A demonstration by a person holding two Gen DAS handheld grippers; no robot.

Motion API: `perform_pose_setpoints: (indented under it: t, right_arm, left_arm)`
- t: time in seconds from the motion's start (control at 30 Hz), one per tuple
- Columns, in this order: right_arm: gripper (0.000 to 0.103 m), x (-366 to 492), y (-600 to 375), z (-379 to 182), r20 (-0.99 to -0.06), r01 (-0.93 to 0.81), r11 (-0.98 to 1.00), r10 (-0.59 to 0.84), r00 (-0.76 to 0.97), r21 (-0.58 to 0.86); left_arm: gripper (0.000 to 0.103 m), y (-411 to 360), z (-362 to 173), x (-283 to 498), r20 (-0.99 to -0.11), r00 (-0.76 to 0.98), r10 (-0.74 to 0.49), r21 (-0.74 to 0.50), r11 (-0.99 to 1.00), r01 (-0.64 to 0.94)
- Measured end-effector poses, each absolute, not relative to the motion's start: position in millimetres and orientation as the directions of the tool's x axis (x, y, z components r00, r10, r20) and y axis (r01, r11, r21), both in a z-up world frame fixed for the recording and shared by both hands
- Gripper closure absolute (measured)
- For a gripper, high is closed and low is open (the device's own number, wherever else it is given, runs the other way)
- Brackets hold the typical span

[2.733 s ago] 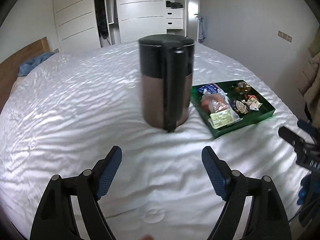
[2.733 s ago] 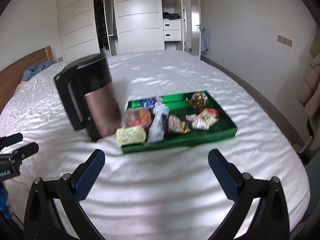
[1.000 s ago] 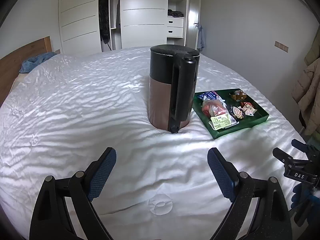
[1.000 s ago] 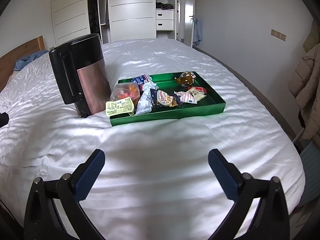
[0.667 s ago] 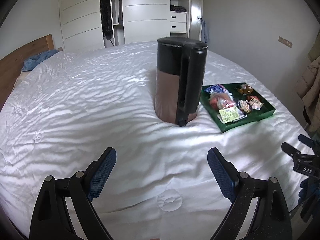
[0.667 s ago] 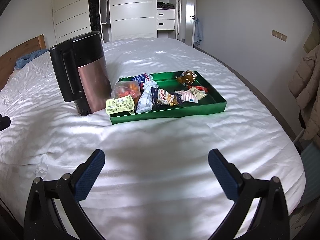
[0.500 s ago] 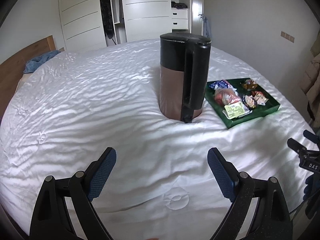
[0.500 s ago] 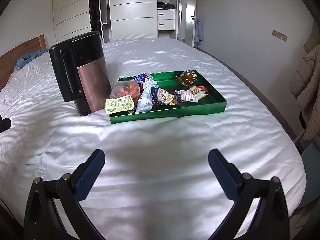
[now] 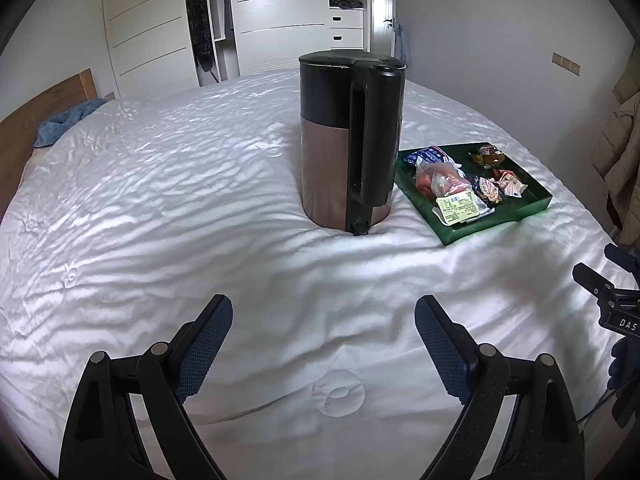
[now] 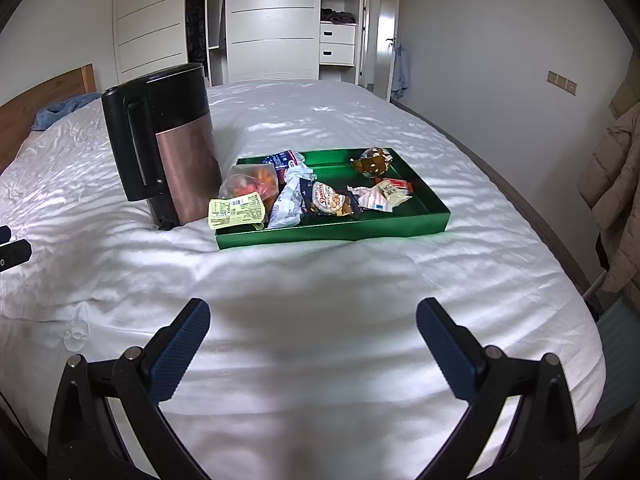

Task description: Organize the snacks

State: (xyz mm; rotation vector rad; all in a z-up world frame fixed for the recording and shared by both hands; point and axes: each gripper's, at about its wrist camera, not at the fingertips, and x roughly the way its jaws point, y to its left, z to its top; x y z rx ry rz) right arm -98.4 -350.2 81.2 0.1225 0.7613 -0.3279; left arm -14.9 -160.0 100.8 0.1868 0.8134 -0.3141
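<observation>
Right wrist view shows your right gripper (image 10: 312,336) spread wide and empty above the white bed (image 10: 320,300), with a green tray (image 10: 332,232) ahead at 12 o'clock. The snacks lie in that tray: a clear bag of red and orange pieces (image 10: 250,182) with a yellow label at its near left corner, a blue packet (image 10: 286,160) behind it, a crumpled white wrapper (image 10: 290,200), a nut packet (image 10: 330,200) in the middle, pale wrappers (image 10: 384,194) at 1 o'clock and a brown-gold one (image 10: 372,162) at the far edge. A tall kettle (image 10: 164,144) stands just beside the tray at 10 o'clock. Left wrist view shows your left gripper (image 9: 322,344) likewise spread and holding nothing, facing the kettle. The snacks already sit in the tray, which fits either a pile waiting to be sorted or a finished gathering. If you reach in, come from above and close on one wrapper only; the bed is soft, so avoid pressing the tray down. Compared with 2.7 seconds ago, both grippers sit farther back from the kettle and tray.
</observation>
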Motion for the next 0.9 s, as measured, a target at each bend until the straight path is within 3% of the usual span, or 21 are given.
perform_pose_setpoints:
  t: [0.9]
  right_arm:
    - [0.000,-91.2,-347.4,72.3,-0.706,0.316,0.949,-0.225,0.672,-0.001]
  left_arm:
    - [0.013,-170.7,109.2,-8.4,-0.733,0.640,-0.232,0.026,0.930,0.367]
